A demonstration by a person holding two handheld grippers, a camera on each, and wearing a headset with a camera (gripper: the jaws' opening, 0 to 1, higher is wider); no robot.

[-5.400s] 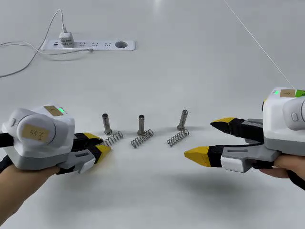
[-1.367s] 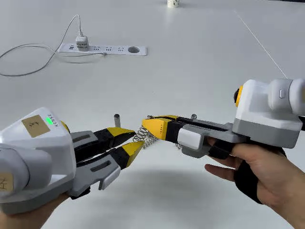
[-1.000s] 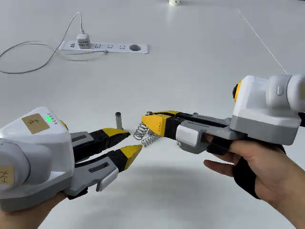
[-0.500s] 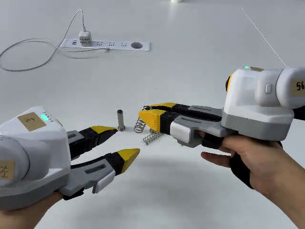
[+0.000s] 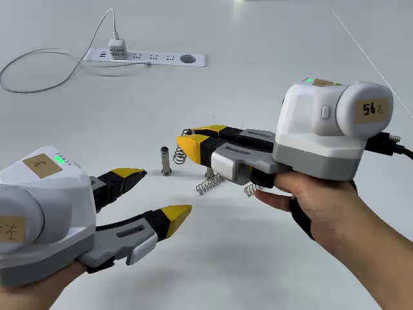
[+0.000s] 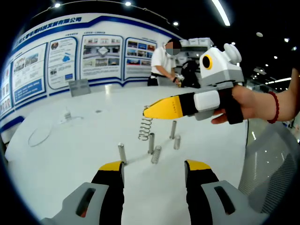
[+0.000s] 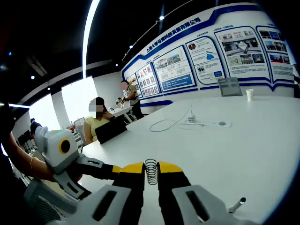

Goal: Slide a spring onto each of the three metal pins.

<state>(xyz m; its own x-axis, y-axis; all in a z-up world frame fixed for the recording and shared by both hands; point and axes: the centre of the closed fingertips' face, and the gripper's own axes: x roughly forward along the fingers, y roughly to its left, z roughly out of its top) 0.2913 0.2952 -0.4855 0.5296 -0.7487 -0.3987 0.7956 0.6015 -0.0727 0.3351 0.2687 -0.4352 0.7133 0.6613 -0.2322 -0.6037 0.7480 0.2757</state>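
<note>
We see a dull metal pin (image 5: 166,160) and a shiny wire spring (image 5: 208,185) near it. The table (image 5: 271,77) beneath looks smooth, matt white

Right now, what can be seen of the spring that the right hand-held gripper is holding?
The spring is a small coil of bare silvery wire with open, evenly spaced turns. The right hand-held gripper pinches its upper end between yellow-tipped jaws, shut on it. The rest hangs free, roughly upright, clear of the white table. Its lower end hovers beside the top of the middle metal pin, not threaded onto it; whether it brushes the pin cannot be told.
</note>
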